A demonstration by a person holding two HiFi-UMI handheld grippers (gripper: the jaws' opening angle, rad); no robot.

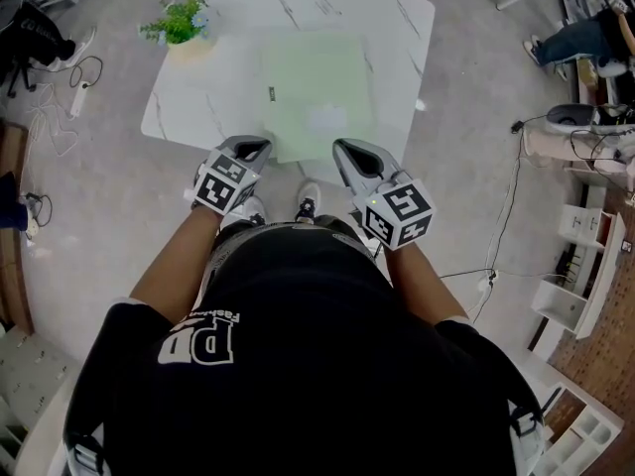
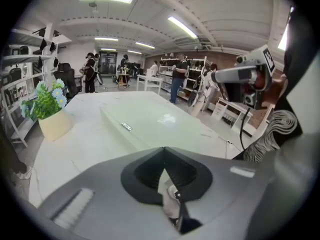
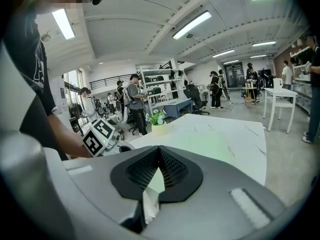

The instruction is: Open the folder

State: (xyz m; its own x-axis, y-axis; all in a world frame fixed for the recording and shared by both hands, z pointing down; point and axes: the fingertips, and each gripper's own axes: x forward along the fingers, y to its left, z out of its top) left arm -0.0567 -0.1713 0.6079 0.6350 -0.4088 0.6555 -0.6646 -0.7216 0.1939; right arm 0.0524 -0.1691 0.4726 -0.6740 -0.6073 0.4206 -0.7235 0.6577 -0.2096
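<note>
Folder (image 1: 317, 92) pale green, flat, closed on table (image 1: 203, 107); left gripper (image 1: 256, 148), right gripper (image 1: 348, 148) fingers (image 3: 210, 194) clenched, empty.

A potted plant (image 1: 182, 23) stands on the white table (image 1: 397, 38).

the folder (image 1: 317, 92) before you is pale mint green, with a small dark tag near its left edge; the table (image 1: 397, 28) is white marble with thin grey veins; the plant (image 1: 179, 18) has green leaves and pale blue flowers; its pot (image 1: 190, 48) is cream; your left gripper (image 1: 253, 148) and right gripper (image 1: 349, 149) are grey with black-and-white square markers; your shirt (image 1: 298, 345) is black with white lettering; the floor (image 1: 99, 196) is grey
</note>
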